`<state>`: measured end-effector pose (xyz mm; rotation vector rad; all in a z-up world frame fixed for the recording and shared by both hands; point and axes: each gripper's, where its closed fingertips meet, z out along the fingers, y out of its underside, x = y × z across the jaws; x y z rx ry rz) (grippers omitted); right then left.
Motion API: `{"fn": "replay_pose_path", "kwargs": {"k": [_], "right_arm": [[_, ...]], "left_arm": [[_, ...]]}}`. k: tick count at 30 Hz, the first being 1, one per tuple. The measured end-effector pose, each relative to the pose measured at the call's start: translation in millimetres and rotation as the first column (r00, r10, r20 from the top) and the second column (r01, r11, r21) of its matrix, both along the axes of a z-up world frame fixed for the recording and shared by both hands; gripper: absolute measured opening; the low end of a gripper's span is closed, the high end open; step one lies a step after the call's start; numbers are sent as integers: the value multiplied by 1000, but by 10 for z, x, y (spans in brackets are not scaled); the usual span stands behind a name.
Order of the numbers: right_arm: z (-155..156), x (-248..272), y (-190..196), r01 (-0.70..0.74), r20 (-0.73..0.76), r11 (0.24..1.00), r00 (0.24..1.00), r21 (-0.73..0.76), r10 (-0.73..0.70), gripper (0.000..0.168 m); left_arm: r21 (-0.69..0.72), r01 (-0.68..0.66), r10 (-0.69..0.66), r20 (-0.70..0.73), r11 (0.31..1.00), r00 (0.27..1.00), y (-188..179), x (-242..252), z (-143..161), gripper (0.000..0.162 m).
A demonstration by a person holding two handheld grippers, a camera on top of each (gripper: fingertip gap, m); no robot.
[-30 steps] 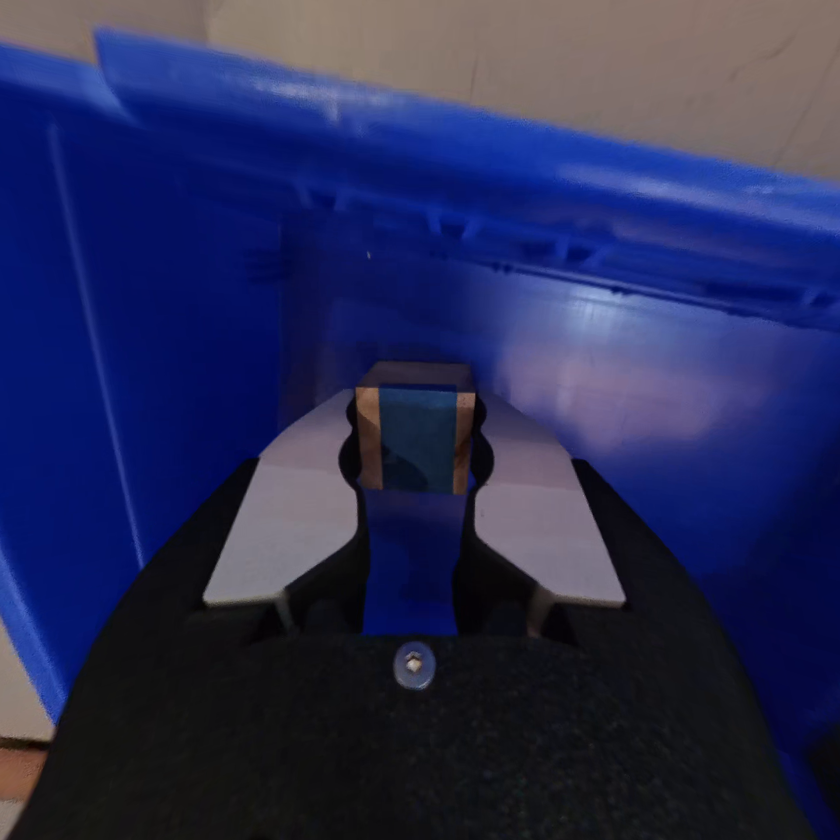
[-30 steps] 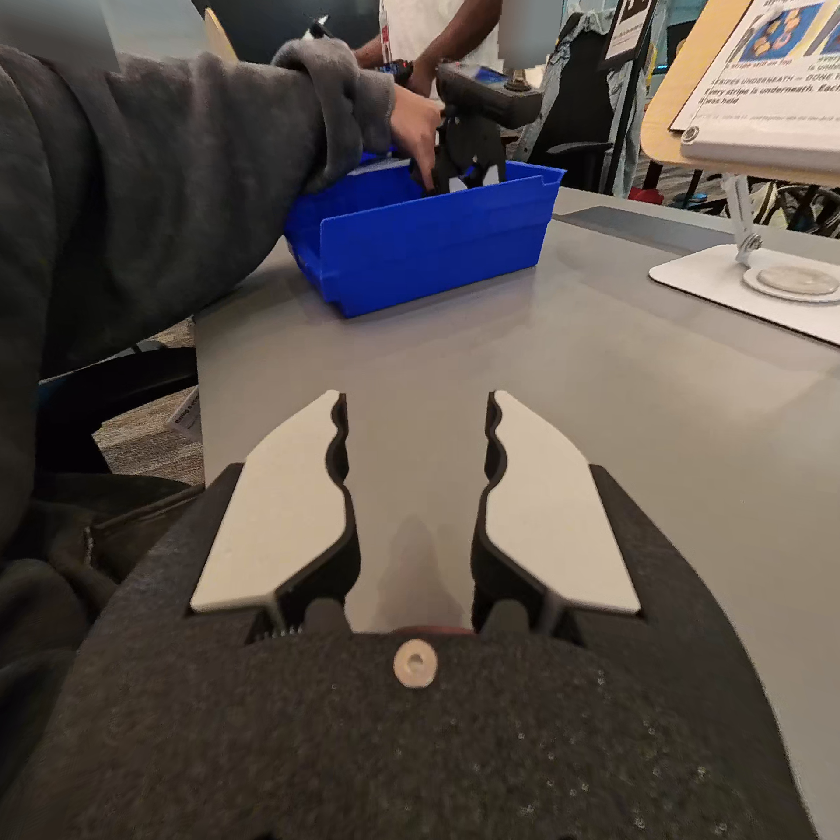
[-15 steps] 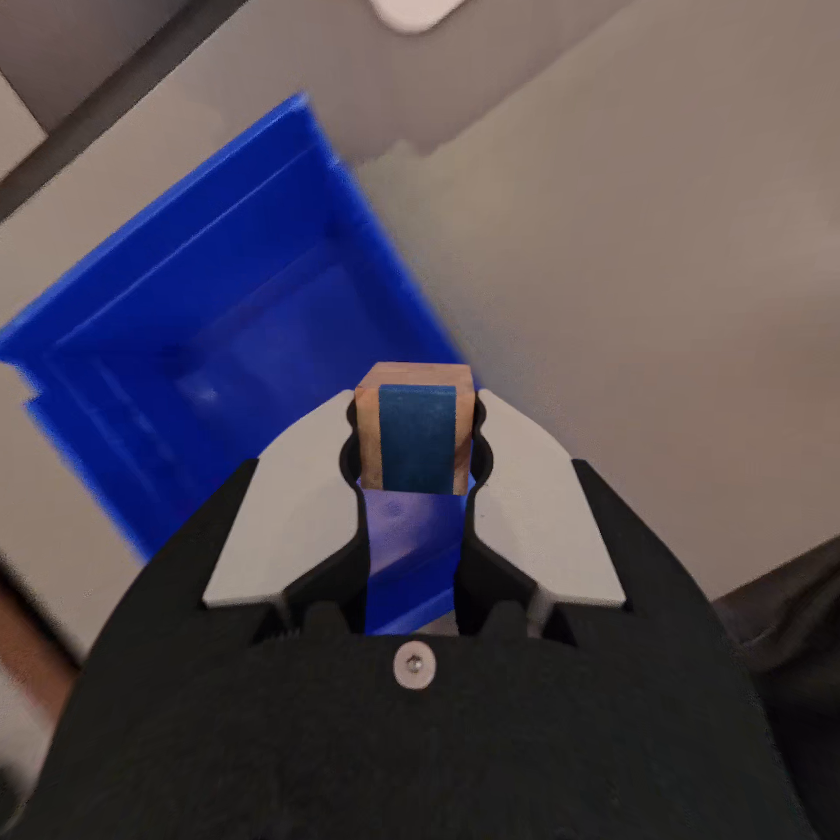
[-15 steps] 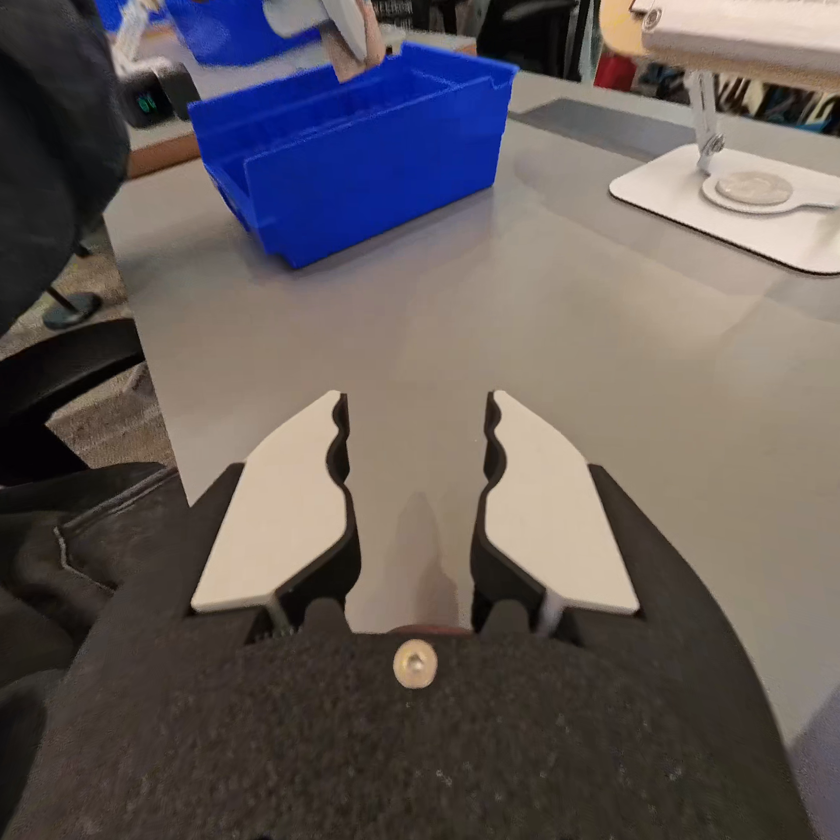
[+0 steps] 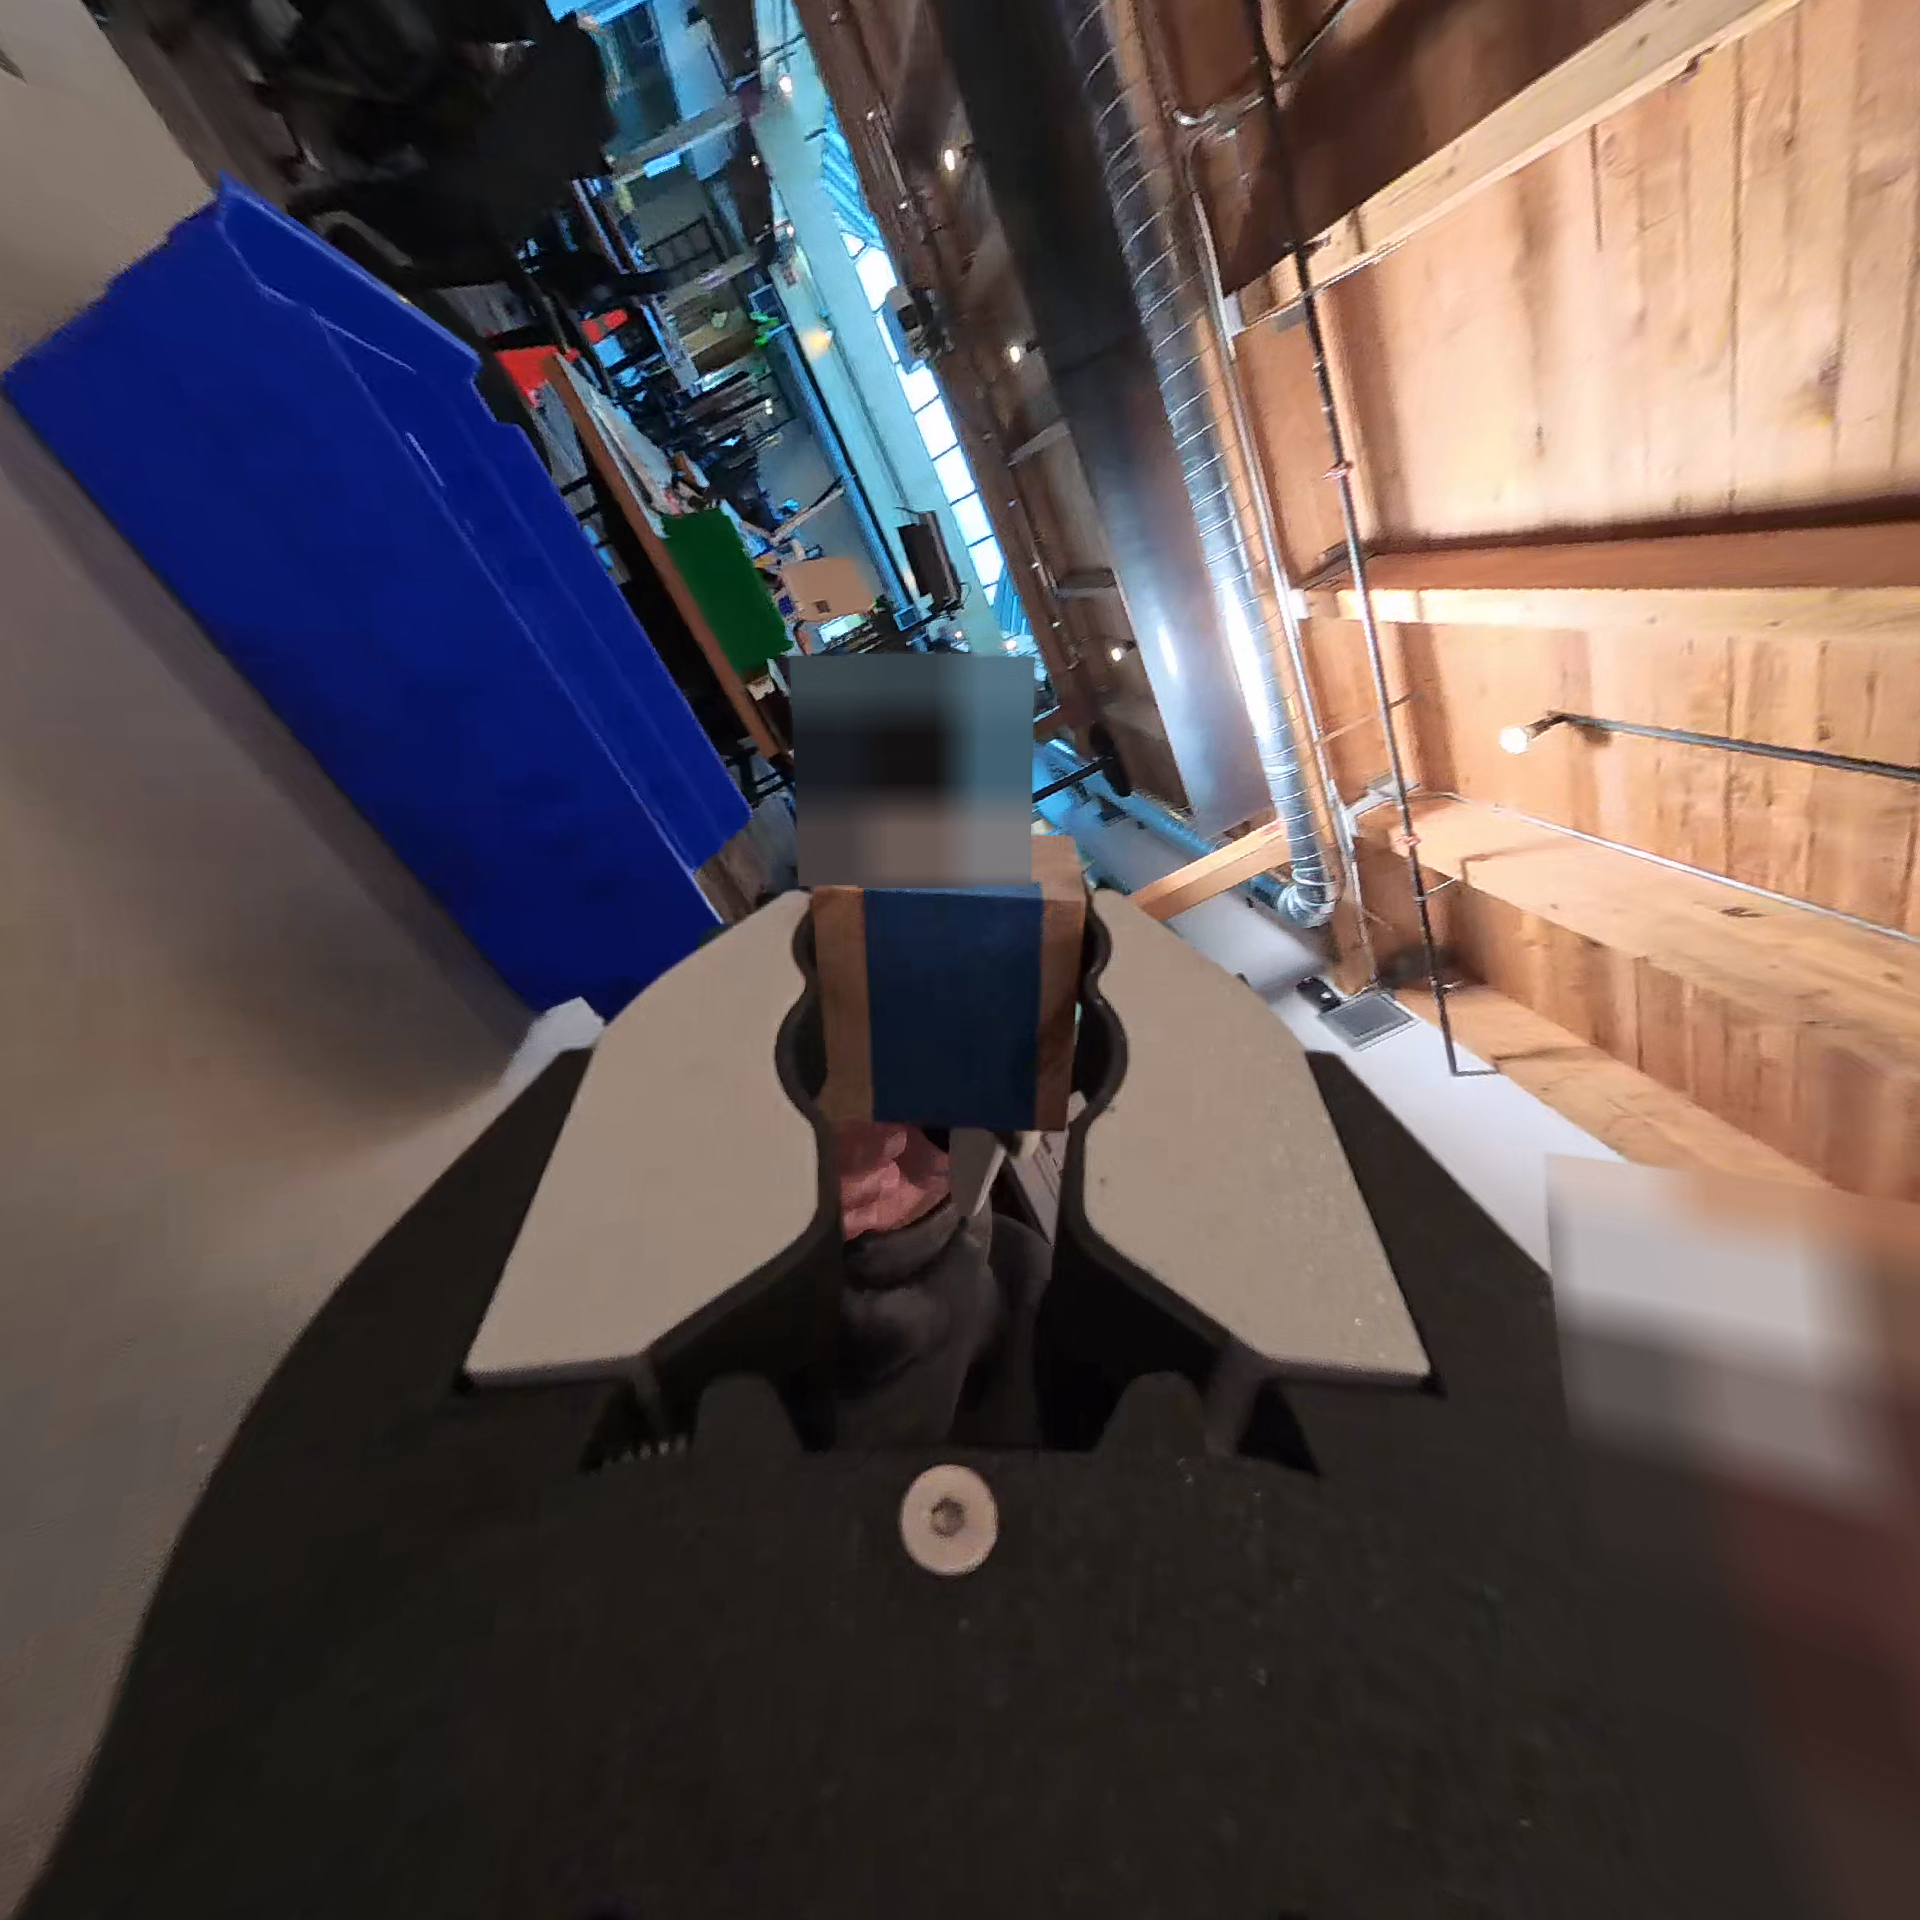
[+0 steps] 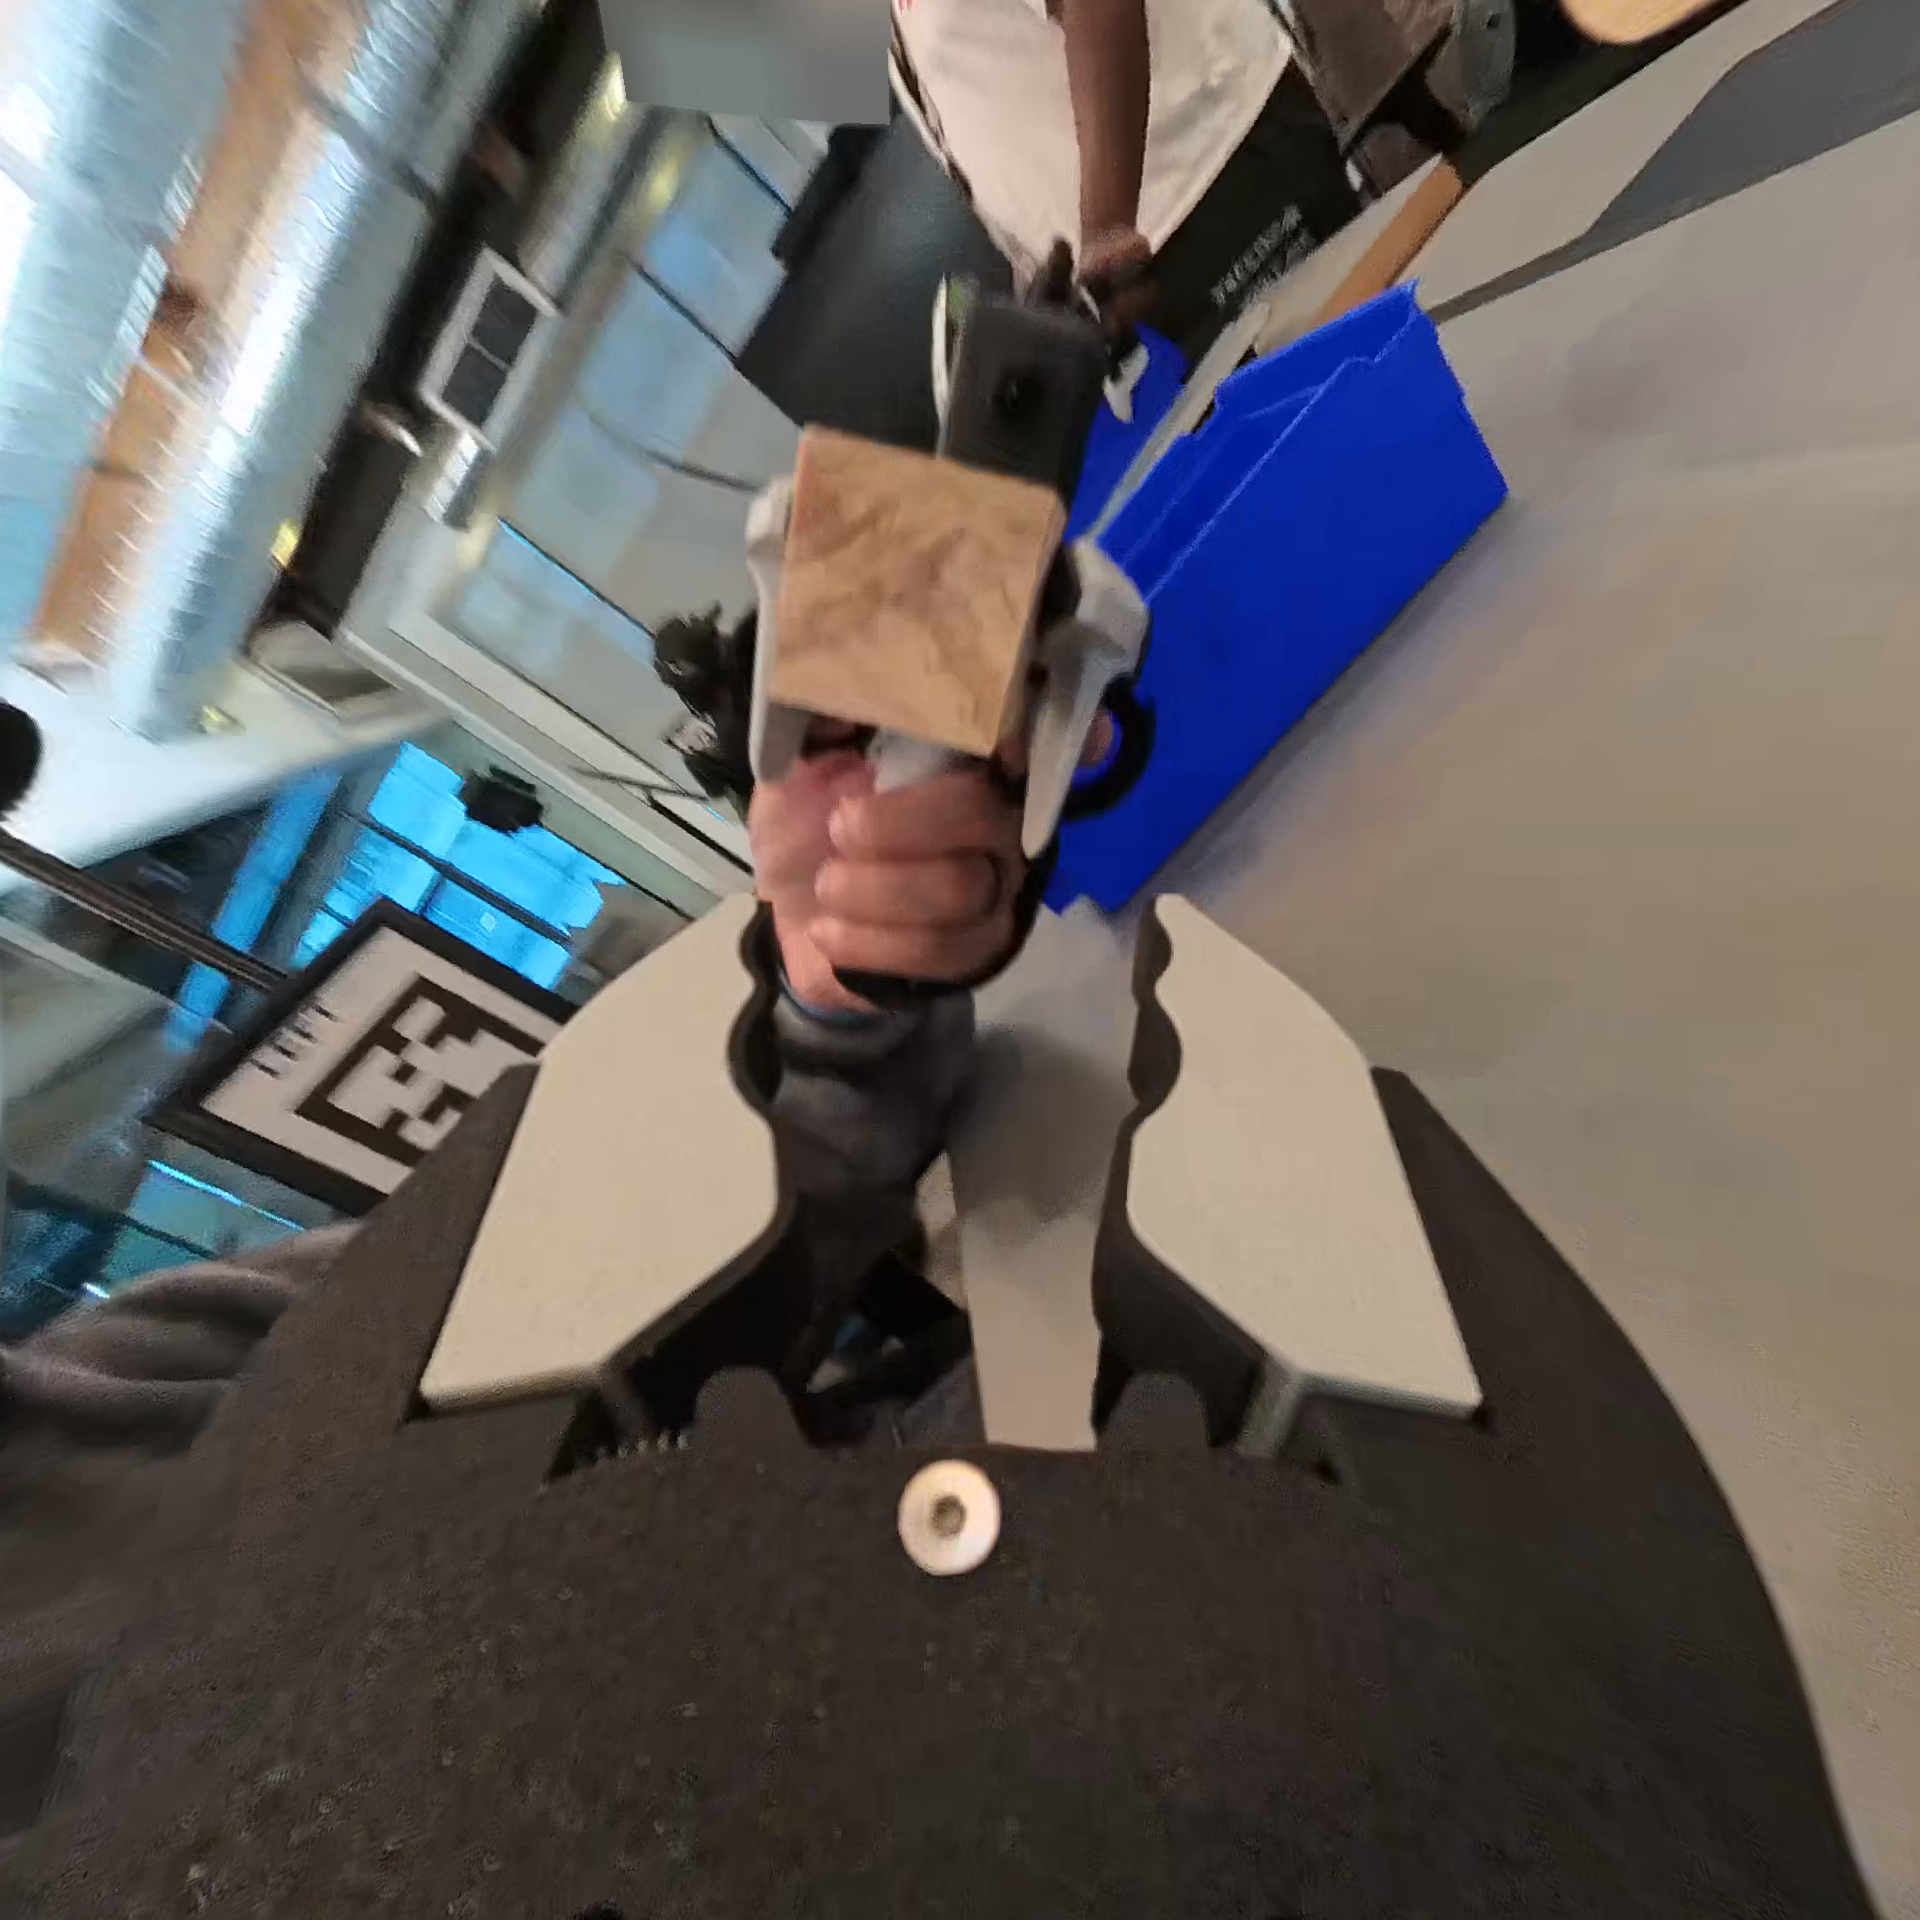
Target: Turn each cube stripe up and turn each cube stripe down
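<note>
Between the two grey fingers of the left gripper (image 5: pixel 951 1023), in the left wrist view, sits a wooden cube (image 5: pixel 948 1006), clamped on both flanks with its blue stripe (image 5: pixel 954 1008) facing the camera. The whole view is rolled on its side: the blue bin (image 5: pixel 364 623) leans away at ten o'clock, the grey table (image 5: pixel 156 987) fills nine o'clock, and timber ceiling beams run off at two o'clock. A hand and a dark sleeve show through the gap below the cube, at six o'clock from it.

Across in the right wrist view, the right gripper (image 6: pixel 951 997) stands wide with nothing between its fingers. Straight ahead at twelve o'clock the left gripper holds the cube toward it in mid-air, off the table; the face turned this way is plain wood, no stripe. The person's hand (image 6: pixel 894 873) grips the handle just beneath, and the bin lies at two o'clock on the table, well behind.

Only the left view shows the stripe; only the right view shows the bare opposite face and the cube's height above the table.

The likely step is a handover or a re-grip. The risk: the right fingers closing across a corner rather than flat faces, or the left letting go early, so the cube twists or drops and lands stripe the wrong way.
</note>
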<state>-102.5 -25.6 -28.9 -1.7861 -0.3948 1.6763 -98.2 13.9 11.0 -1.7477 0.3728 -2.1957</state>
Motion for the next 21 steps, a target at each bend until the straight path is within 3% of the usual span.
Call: {"fn": "replay_pose_path", "kwargs": {"k": [5, 10, 13, 18, 21], "right_arm": [[32, 148, 223, 51, -113, 993, 992, -105, -63, 65], [-12, -44, 243, -10, -143, 990, 990, -141, -10, 64], [-55, -132, 246, -25, -130, 991, 991, -133, 8, 45], [-25, -119, 286, 4, -128, 994, 992, -110, -18, 45], [34, -62, 260, 2, -142, 995, 990, -104, -17, 45]], "left_arm": [[8, -36, 36, -40, 999, 999, -19, 61, -137, 44], [115, -121, 139, -166, 986, 976, 26, 87, -336, 44], [129, -106, 128, -175, 986, 976, -11, 118, -357, 44], [129, -108, 128, -164, 986, 978, -33, 41, -353, 45], [192, -191, 227, -186, 963, 956, -25, -324, -370, 76]]}}
